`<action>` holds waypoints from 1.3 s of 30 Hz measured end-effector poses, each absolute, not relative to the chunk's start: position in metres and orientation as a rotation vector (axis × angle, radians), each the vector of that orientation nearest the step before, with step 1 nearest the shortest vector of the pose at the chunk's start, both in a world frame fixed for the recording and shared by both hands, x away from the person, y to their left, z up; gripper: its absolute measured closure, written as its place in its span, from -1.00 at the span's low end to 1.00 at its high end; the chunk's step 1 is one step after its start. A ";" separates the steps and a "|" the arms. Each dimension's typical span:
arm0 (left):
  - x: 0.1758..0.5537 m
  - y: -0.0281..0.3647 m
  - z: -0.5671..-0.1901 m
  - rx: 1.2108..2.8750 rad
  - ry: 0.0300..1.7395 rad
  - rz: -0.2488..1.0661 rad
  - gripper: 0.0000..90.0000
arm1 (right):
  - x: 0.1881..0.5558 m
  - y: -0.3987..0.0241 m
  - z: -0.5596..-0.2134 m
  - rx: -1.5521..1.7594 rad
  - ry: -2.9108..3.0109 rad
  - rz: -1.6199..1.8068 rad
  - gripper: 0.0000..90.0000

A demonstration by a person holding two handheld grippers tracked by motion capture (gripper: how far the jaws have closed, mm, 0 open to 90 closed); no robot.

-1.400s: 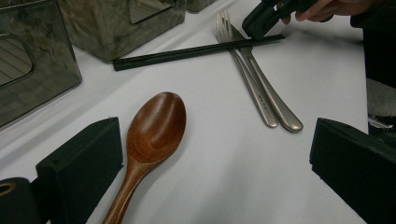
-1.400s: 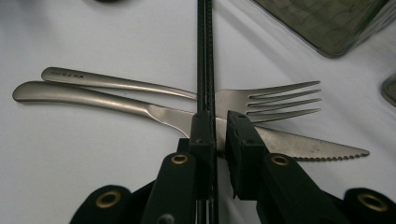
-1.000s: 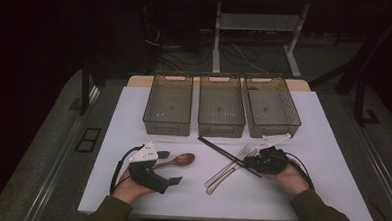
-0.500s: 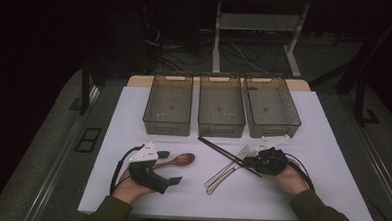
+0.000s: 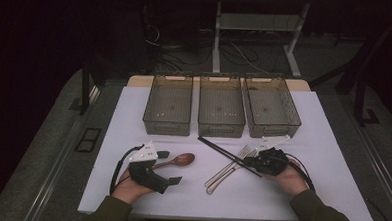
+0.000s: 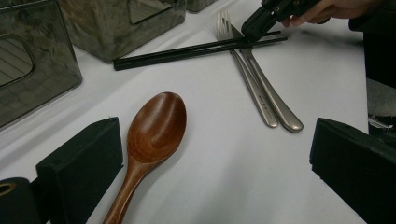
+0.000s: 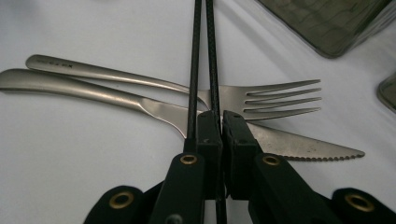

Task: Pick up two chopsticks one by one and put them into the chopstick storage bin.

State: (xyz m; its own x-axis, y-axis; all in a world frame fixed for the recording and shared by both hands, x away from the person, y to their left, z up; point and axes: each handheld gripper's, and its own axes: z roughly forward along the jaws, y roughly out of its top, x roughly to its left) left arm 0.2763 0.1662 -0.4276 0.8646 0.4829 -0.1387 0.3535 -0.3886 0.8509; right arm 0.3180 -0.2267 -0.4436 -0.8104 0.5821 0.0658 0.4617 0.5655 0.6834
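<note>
A pair of black chopsticks [image 5: 222, 150] lies across a steel fork [image 5: 242, 153] and knife [image 5: 216, 180] at the table's front right. My right gripper [image 5: 247, 163] is shut on them at their near end. In the right gripper view the jaws [image 7: 221, 128] pinch one chopstick [image 7: 213, 56], while the other chopstick [image 7: 195, 56] runs just outside the left jaw. A wooden spoon [image 5: 179, 160] lies at the front left. My left gripper [image 5: 170, 167] rests open on the table beside it, and in its own view the spoon [image 6: 156, 123] lies by the left jaw.
Three smoky see-through bins [image 5: 167, 105] [image 5: 221, 106] [image 5: 272, 108] stand side by side at the back of the white table. The fork [image 7: 280, 98] and serrated knife [image 7: 299, 147] lie under the chopsticks. A white tag [image 5: 270, 141] lies near the right bin.
</note>
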 end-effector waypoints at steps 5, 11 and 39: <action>0.276 0.166 -0.428 2.016 0.610 0.160 -0.96 | 0.317 -0.230 -0.440 0.881 2.620 1.109 0.90; 0.276 0.166 -0.428 2.015 0.611 0.159 -0.96 | 0.315 -0.233 -0.433 0.866 2.601 1.170 0.90; 0.276 0.165 -0.428 2.019 0.613 0.159 -0.96 | 0.308 -0.249 -0.397 0.822 2.485 1.413 0.90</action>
State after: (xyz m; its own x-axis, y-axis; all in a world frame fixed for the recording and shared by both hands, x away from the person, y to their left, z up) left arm 0.2763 0.1653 -0.4283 0.8639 0.4840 -0.1393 0.3558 -0.3907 0.8490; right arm 0.3077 -0.2487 -0.3970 -0.8344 0.5376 0.1214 0.3793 0.4005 0.8341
